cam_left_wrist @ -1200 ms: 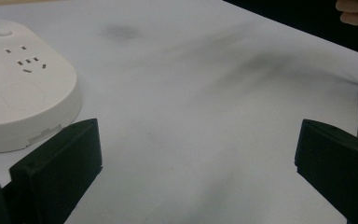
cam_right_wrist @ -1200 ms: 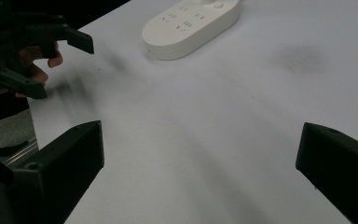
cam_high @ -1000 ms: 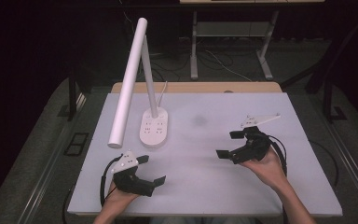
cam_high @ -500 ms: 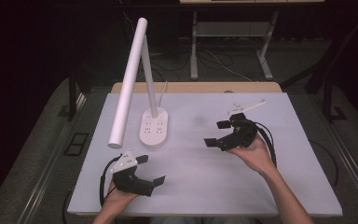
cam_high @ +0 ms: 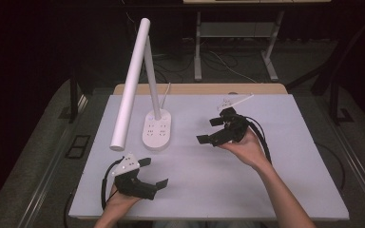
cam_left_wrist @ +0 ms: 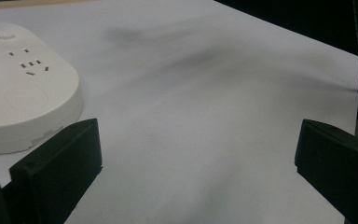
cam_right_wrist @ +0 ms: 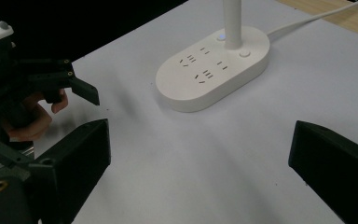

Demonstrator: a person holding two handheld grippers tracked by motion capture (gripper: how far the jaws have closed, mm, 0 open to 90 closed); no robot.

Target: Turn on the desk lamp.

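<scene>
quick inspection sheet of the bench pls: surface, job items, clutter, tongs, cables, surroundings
Surface: white table top, bare apart from the lamp; wooden strip along the far edge.
Job's things: white lamp on an oval base with sockets and buttons, upright stem, long head tilted down toward the near left.
Clutter: nothing seen.
Tongs: left tongs open, low over the near left of the table; right tongs open, raised right of the base and facing it. Neither touches the lamp.
Cables: white lamp cord runs off the far edge; black cable trails from the right tongs.
Surroundings: dark floor, loose wires and metal frame legs beyond the table.
</scene>
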